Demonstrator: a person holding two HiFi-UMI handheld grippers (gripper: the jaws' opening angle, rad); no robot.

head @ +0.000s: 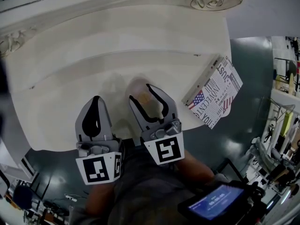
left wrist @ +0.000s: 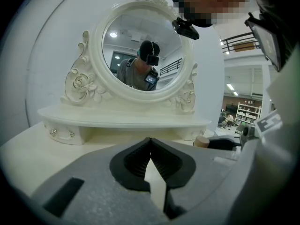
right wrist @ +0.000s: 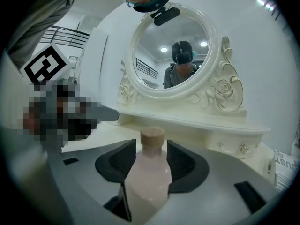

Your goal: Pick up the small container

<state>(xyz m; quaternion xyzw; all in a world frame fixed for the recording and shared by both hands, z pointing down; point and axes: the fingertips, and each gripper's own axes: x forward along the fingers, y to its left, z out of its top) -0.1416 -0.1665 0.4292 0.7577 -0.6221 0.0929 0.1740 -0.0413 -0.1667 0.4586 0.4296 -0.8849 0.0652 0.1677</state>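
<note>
Pale pink, with a cork-coloured cap [right wrist: 153, 136], the small bottle [right wrist: 147, 177] stands upright between the jaws of the right tongs [right wrist: 151, 149], near the middle of the table's [head: 70, 69] front edge. Those tongs sit at a narrow gap that matches the bottle. Both dark pads appear to press its sides below the neck, so I judge the bottle is gripped.

The left tongs [left wrist: 150, 143] hang just beside them, toward the front left corner, closed tip to tip with nothing between. 1 printed box [head: 216, 93] sticks out over the right edge, well apart from the bottle. A round mirror [right wrist: 171, 55] rises at the back edge.

By my reading the reach and the grip are done and only the lift remains. No view shows whether the bottle's base is clear of the table.
</note>
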